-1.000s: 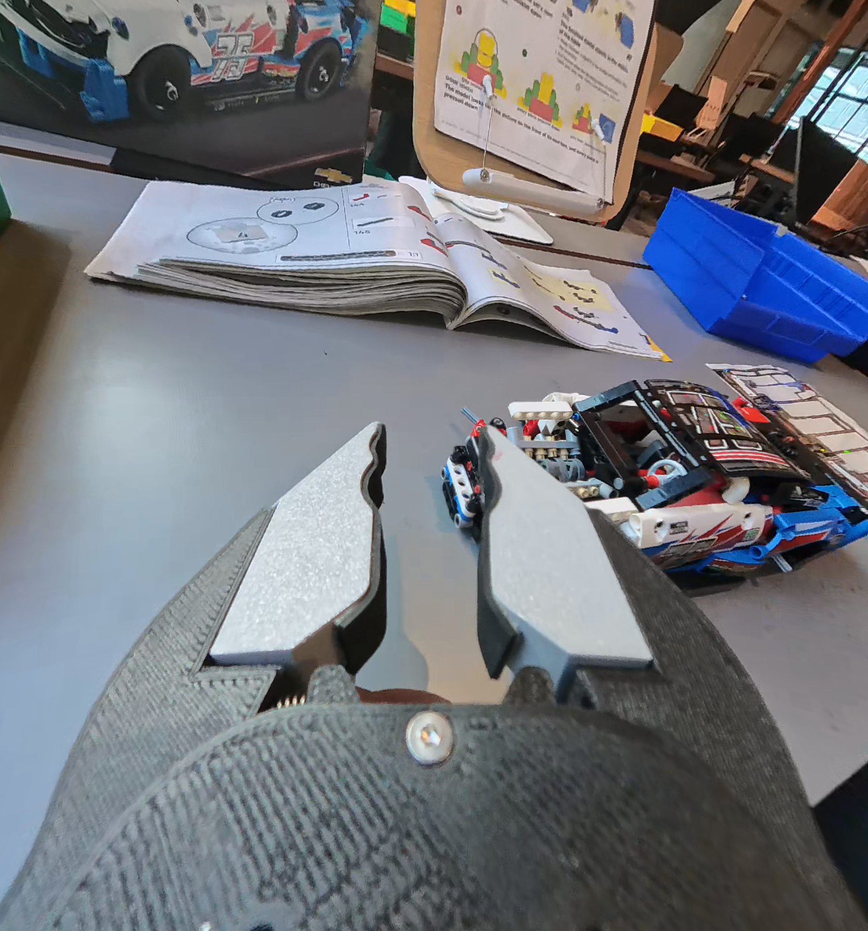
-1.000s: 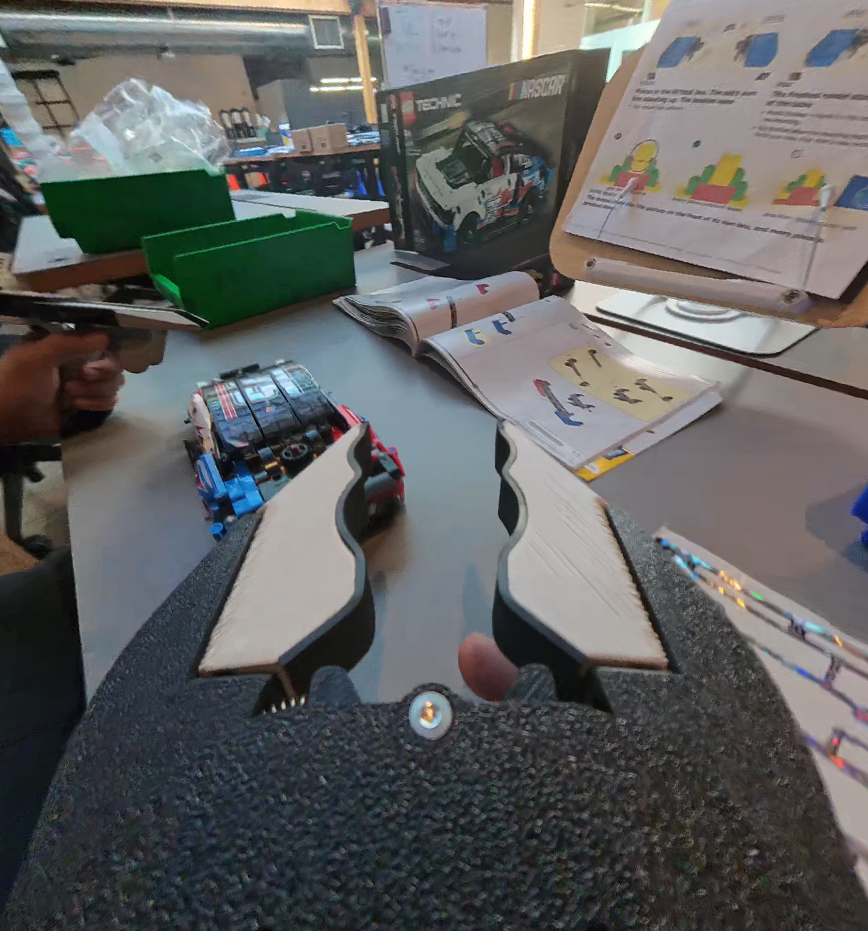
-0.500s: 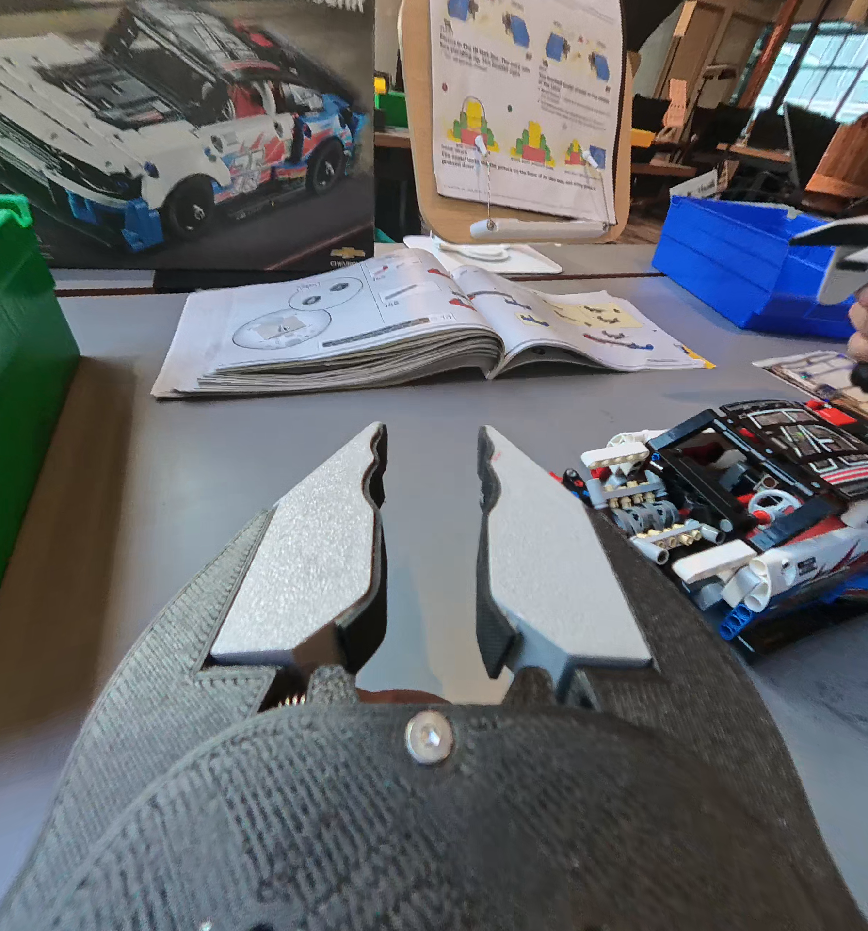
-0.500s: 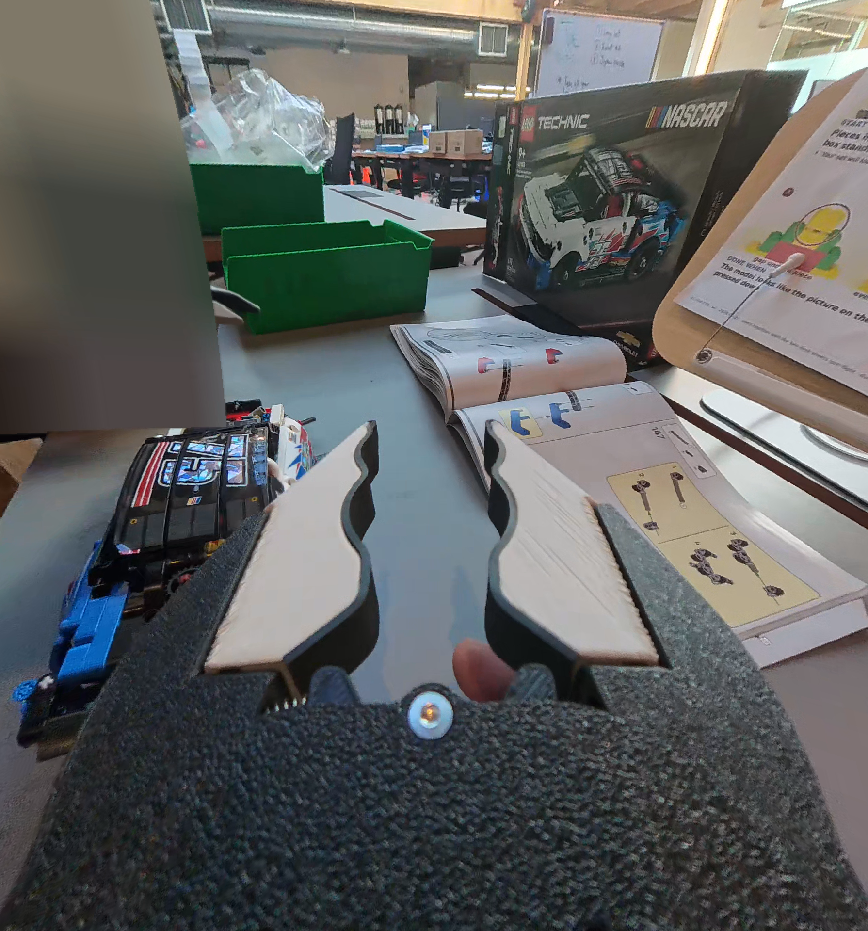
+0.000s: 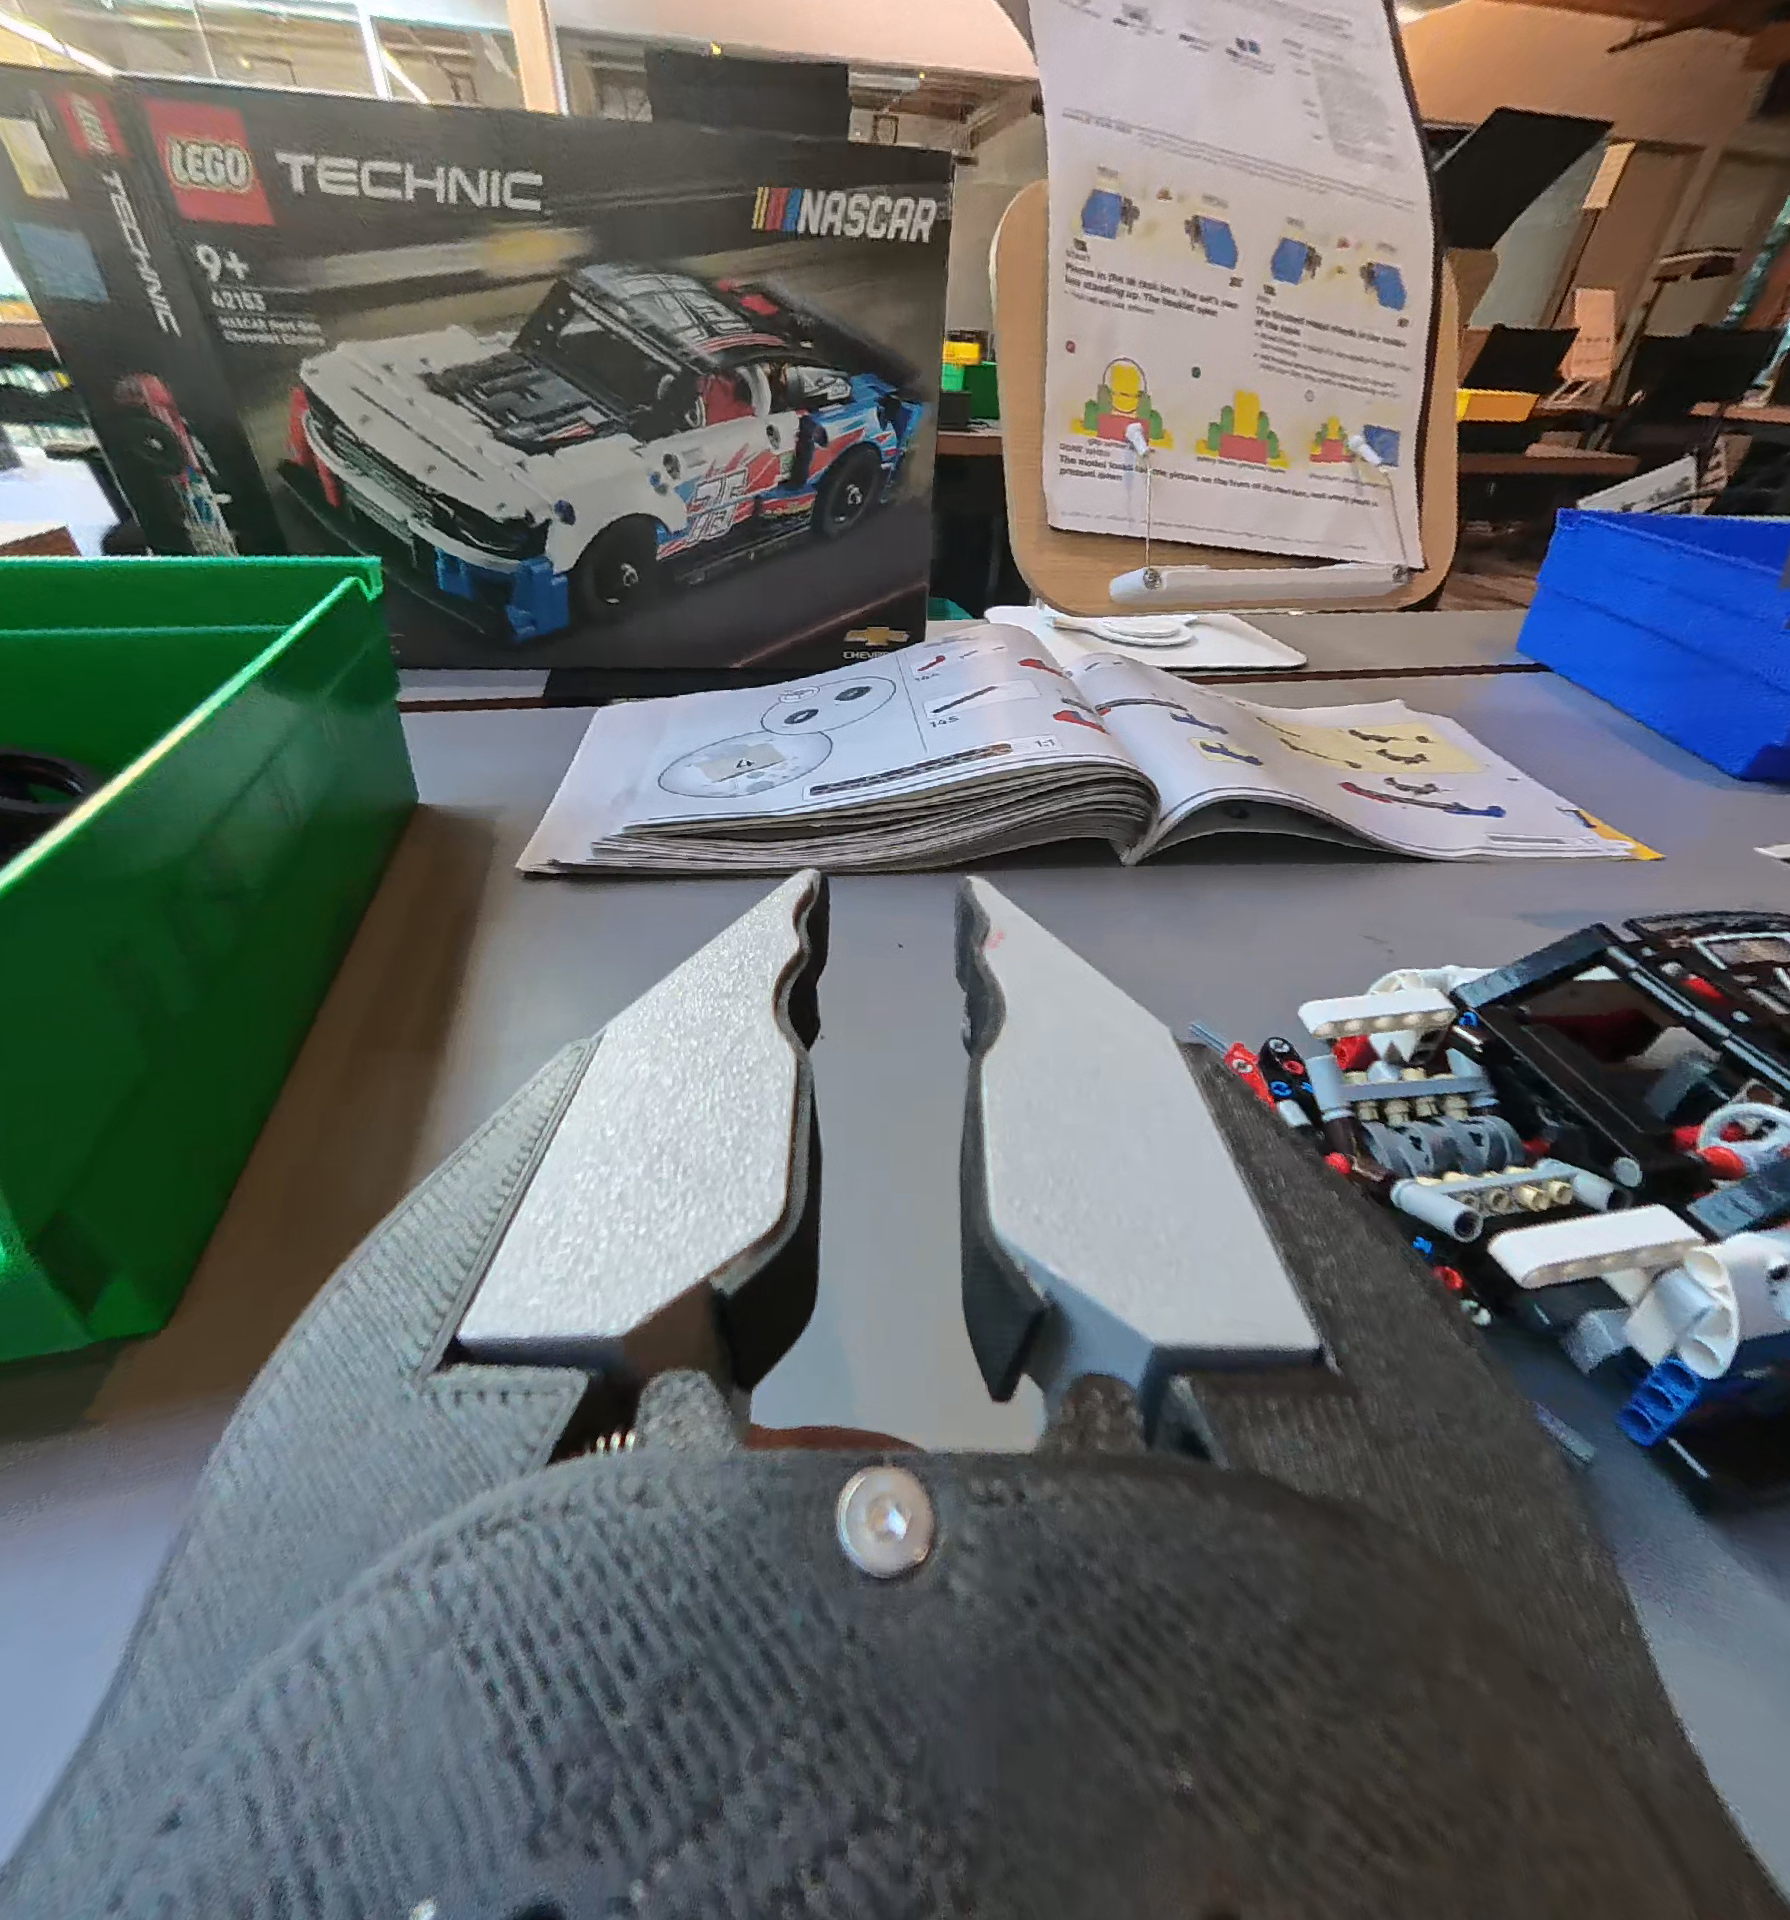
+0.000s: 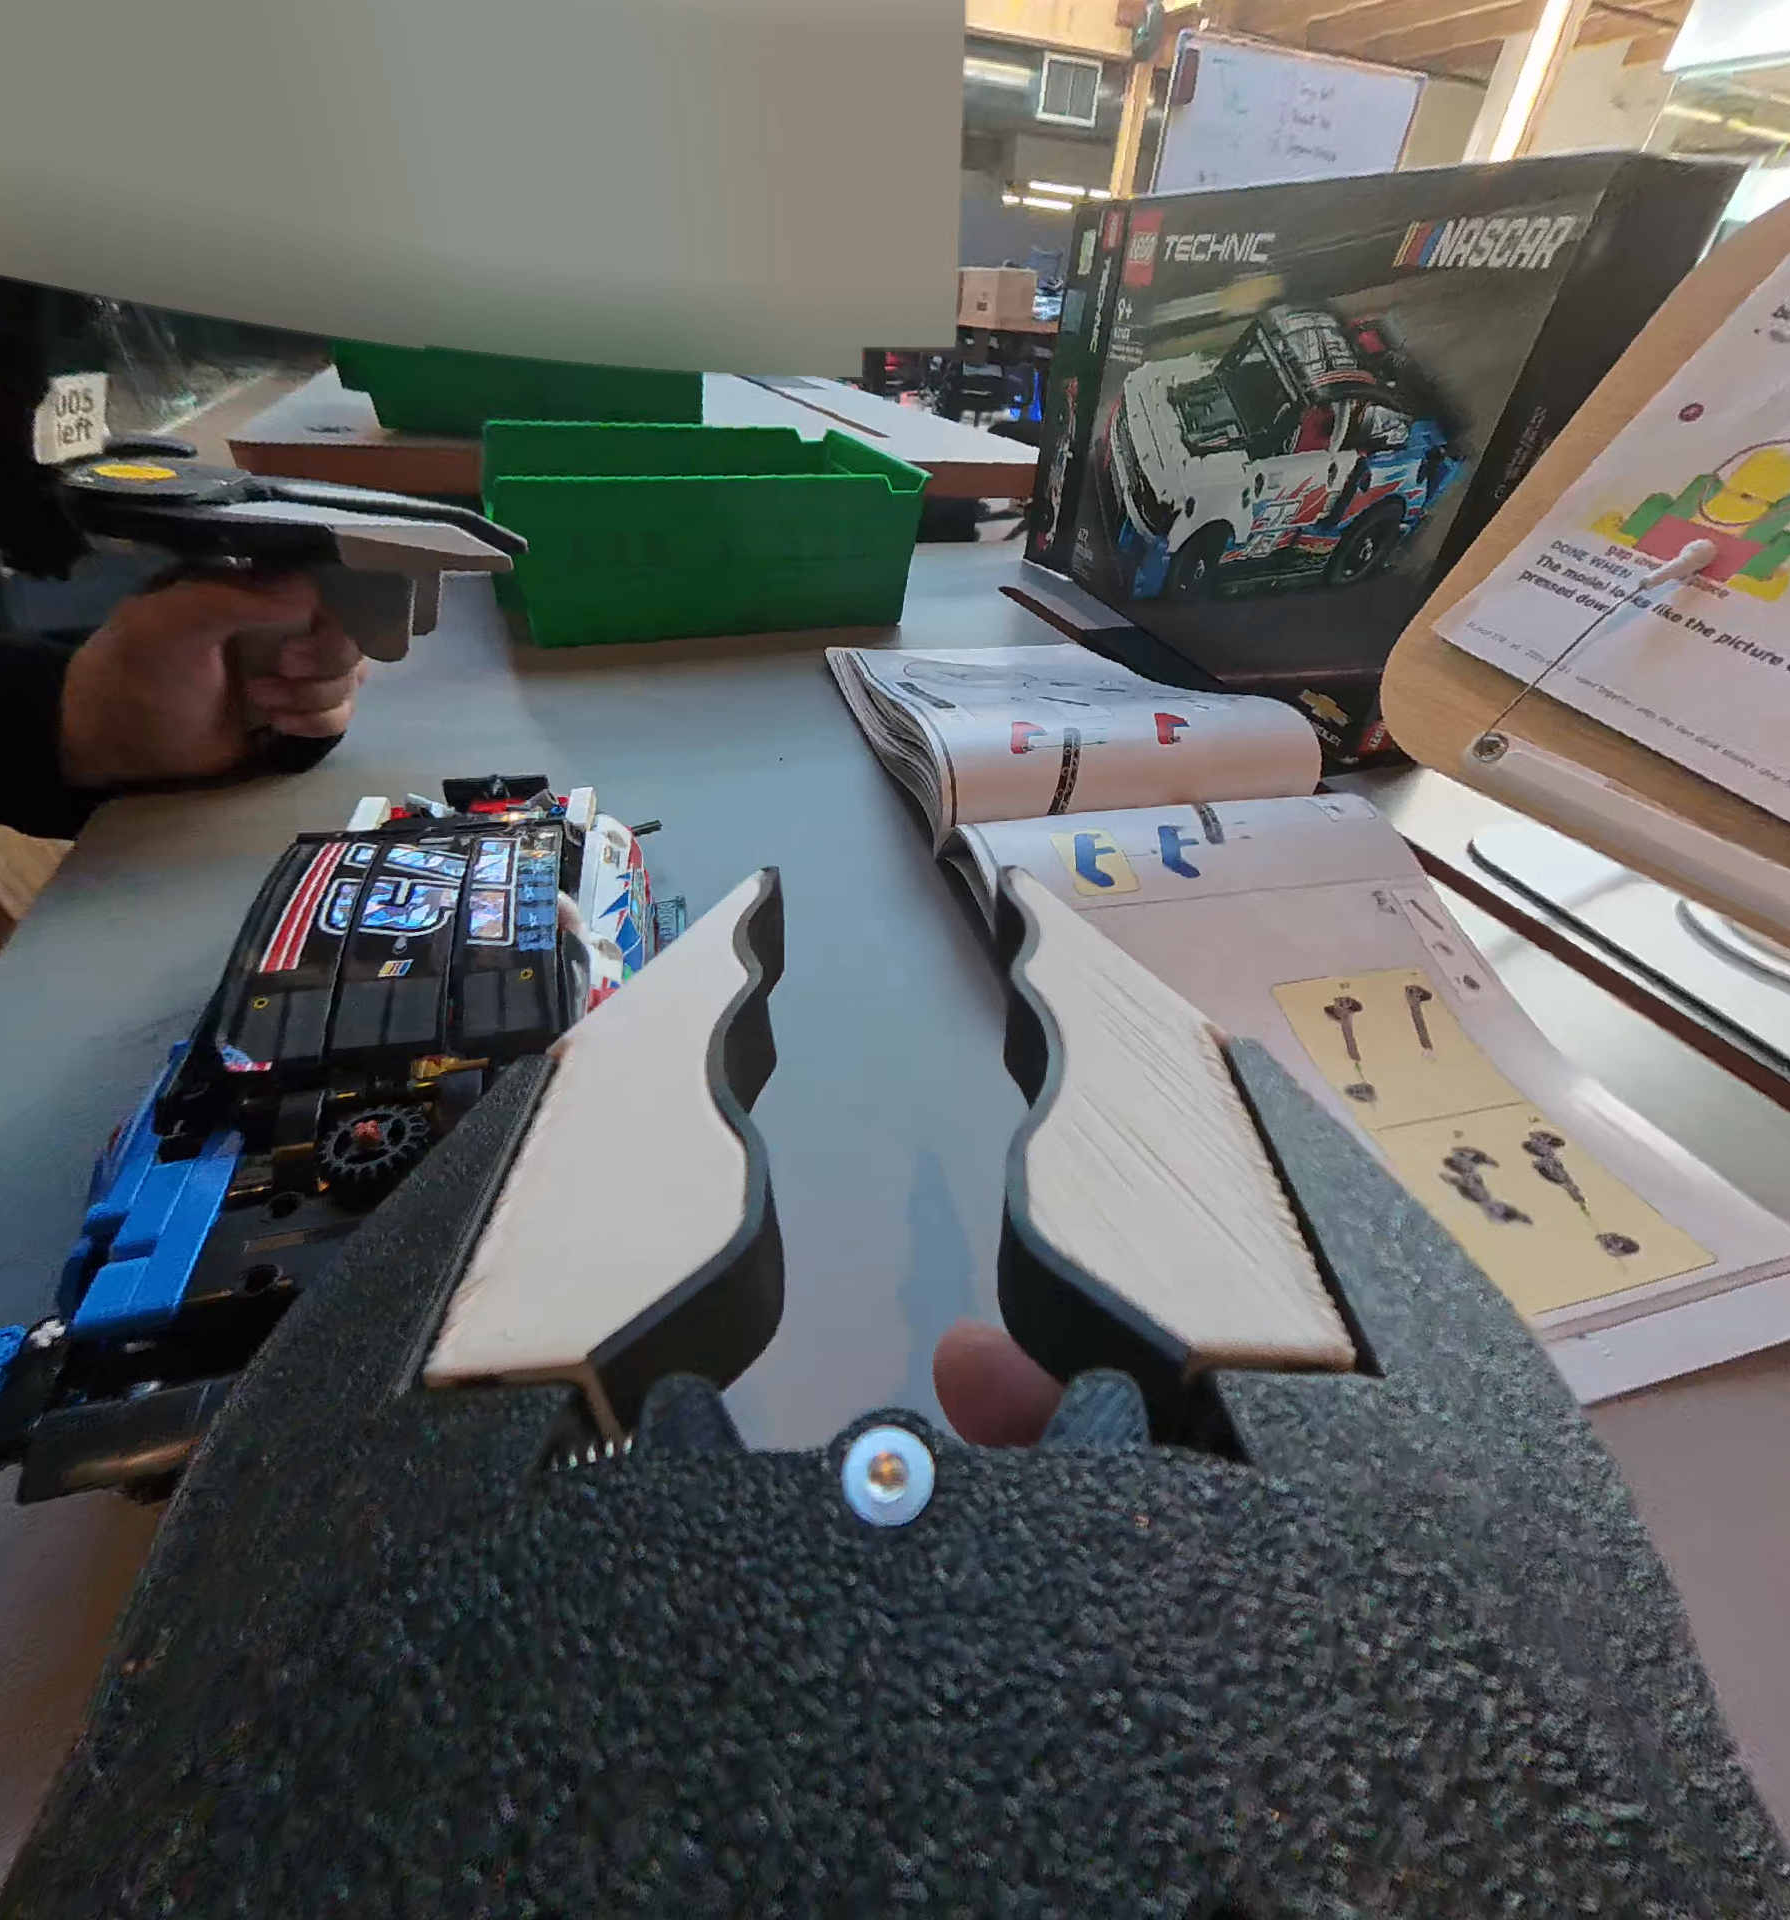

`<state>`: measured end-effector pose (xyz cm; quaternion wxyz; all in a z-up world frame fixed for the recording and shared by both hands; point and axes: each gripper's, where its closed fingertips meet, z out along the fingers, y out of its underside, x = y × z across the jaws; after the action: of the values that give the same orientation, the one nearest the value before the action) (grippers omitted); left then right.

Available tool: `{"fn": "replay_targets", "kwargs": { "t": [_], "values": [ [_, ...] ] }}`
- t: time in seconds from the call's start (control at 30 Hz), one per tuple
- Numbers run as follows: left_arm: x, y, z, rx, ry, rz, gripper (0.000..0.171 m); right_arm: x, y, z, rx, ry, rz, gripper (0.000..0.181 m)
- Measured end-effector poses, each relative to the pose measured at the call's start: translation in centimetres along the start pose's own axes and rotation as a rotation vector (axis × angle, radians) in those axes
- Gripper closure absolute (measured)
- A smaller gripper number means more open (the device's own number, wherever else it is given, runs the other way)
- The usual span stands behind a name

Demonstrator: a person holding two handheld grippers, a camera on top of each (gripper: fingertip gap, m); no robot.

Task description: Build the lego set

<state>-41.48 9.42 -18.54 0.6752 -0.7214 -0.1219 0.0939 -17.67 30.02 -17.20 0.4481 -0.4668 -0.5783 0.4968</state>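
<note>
Hovering both tongs empty: left gripper (image 5: 891, 914) and right gripper (image 6: 886, 914) spread, flanking the half-built car (image 6: 392, 997), manual (image 5: 1026, 758) open just beyond for reference.

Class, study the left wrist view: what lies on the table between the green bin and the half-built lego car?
In the left wrist view, only the left gripper, open and empty, sits between the green bin and the lego car, over bare grey table.

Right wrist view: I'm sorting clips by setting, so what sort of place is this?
Probably a shared workshop or lab: more worktables behind, a whiteboard on the wall, exposed ducting overhead.
</note>
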Motion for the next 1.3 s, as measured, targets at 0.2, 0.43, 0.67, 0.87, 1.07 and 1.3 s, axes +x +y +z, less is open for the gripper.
{"fn": "replay_targets", "kwargs": {
  "t": [0.2, 0.43, 0.67, 0.87, 1.07, 1.3],
  "values": [
    [0.0, -0.1, -0.1, 0.011, 0.016, -0.019, 0.148, -1.2, 0.4, -0.4, -0.011, 0.009, -0.07, 0.148],
    [0.8, 0.2, 0.1, -0.014, 0.076, -0.023, 0.148, -1.2, 2.1, 0.3, -0.095, 0.071, -0.178, 0.148],
    [1.7, 0.4, -0.1, -0.032, 0.141, -0.036, 0.149, 1.1, 2.1, 0.8, -0.157, 0.138, -0.01, 0.146],
    [2.4, 0.5, -0.2, -0.046, 0.225, -0.064, 0.144, 2.1, 3.6, 1.8, -0.201, 0.182, 0.01, 0.145],
    [2.8, 0.5, -1.0, -0.04, 0.276, -0.106, 0.145, 2.9, 4.6, 3.4, -0.243, 0.131, 0.033, 0.142],
    [3.5, 0.7, -1.0, -0.053, 0.283, -0.056, 0.145, 3.2, 4.5, 4.0, -0.241, 0.119, 0.019, 0.141]
  ]
}}
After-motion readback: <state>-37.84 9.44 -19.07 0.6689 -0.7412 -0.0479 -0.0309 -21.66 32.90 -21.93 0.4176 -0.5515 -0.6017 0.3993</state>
